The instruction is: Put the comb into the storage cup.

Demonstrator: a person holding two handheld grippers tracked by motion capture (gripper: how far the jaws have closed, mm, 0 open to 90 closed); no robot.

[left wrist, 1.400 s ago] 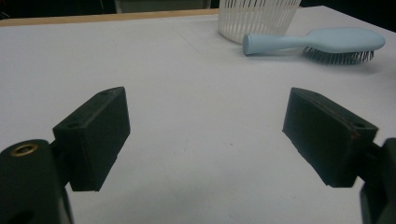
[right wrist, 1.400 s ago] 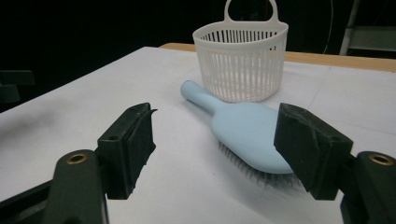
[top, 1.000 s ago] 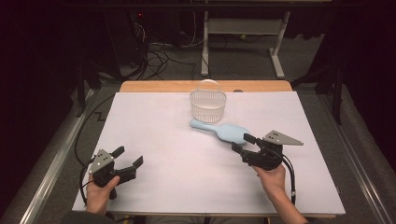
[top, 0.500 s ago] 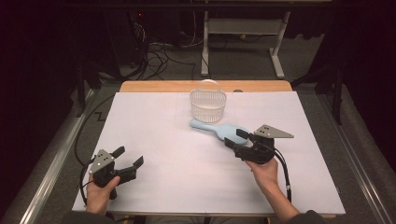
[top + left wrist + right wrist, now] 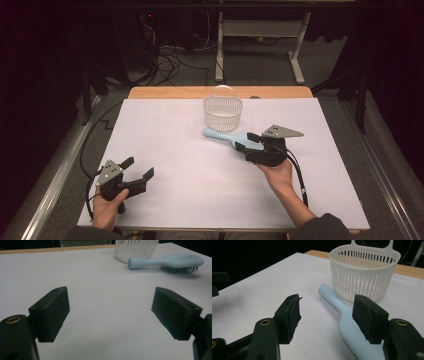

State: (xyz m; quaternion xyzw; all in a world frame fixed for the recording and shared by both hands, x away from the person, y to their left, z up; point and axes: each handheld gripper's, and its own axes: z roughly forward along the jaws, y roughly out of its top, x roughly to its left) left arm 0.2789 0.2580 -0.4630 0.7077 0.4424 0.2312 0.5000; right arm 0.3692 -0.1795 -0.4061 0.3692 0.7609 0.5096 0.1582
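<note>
Hidden: the hairbrush head lay partly under your right tool; its bristles faced down.
Count: one pale blue hairbrush, one white slotted basket, two tools.
Hairbrush place: lying on the surface at about 1 o'clock from centre, handle tip just beside the basket at 12 o'clock.
Right tool: you had its jaws apart and just closing, astride the brush neck, pads not pressing.
Left tool: at 8 o'clock, jaws wide apart over bare surface.
Surface: white sheet, wooden edge at the far side.
Room: dark, cables on the floor.
</note>
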